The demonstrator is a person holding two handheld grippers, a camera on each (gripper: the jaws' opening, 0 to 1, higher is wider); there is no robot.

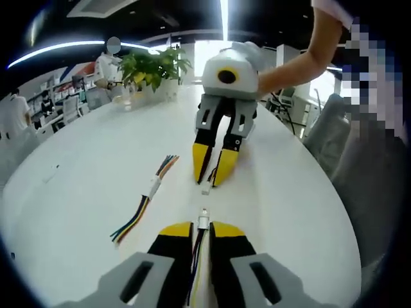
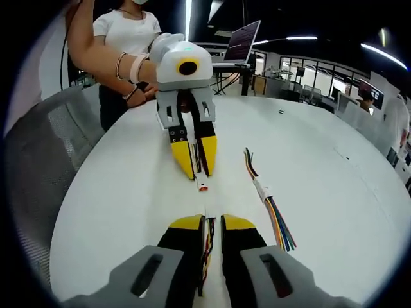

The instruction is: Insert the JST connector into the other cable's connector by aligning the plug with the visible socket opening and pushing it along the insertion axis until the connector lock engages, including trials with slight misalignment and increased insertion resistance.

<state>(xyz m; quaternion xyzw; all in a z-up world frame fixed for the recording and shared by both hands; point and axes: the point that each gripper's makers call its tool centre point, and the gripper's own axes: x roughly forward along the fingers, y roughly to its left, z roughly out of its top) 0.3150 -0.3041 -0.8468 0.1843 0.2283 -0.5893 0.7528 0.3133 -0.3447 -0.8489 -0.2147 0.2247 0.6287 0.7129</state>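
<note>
Pointing straight at each other, plug [image 1: 203, 220] faces socket [image 1: 207, 189].

Connector details too small to read: plug [image 1: 203, 220] at the left gripper [image 1: 203, 226] tip and socket [image 1: 206, 190] at the right gripper [image 1: 214, 168] are tiny pale blobs, no lock or opening visible. Wires run between each gripper's fingers [image 2: 187, 226], mostly hidden. Spare cable [image 2: 266, 192]: its mid-connector is unresolved. Bench [image 1: 77, 192] edge cut off at the frame bottom. Background people blurred.
</note>
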